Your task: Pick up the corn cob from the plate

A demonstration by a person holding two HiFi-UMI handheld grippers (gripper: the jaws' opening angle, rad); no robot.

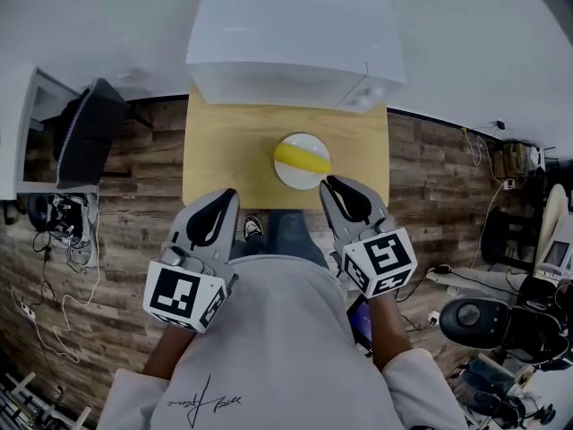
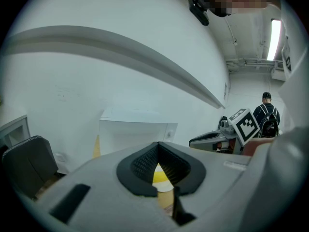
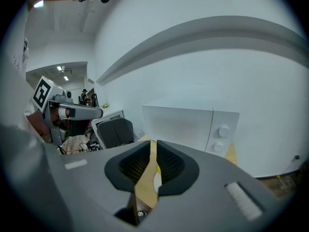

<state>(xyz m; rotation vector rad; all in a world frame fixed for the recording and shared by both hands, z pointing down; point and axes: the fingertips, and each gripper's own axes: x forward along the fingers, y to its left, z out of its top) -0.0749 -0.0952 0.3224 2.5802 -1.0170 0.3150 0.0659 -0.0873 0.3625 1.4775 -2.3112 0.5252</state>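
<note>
Wooden table (image 1: 224,150), white microwave (image 1: 295,43), white plate (image 1: 301,178)

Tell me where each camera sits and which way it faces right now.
Head view: on the person's head, facing steeply down at the table, plate and corn cob; left gripper, right gripper and shirt show.
Left gripper view: rides that gripper, facing the microwave; its own jaws show.
Right gripper view: same from the right; its own jaws show.
Shared: all three see the microwave.
</note>
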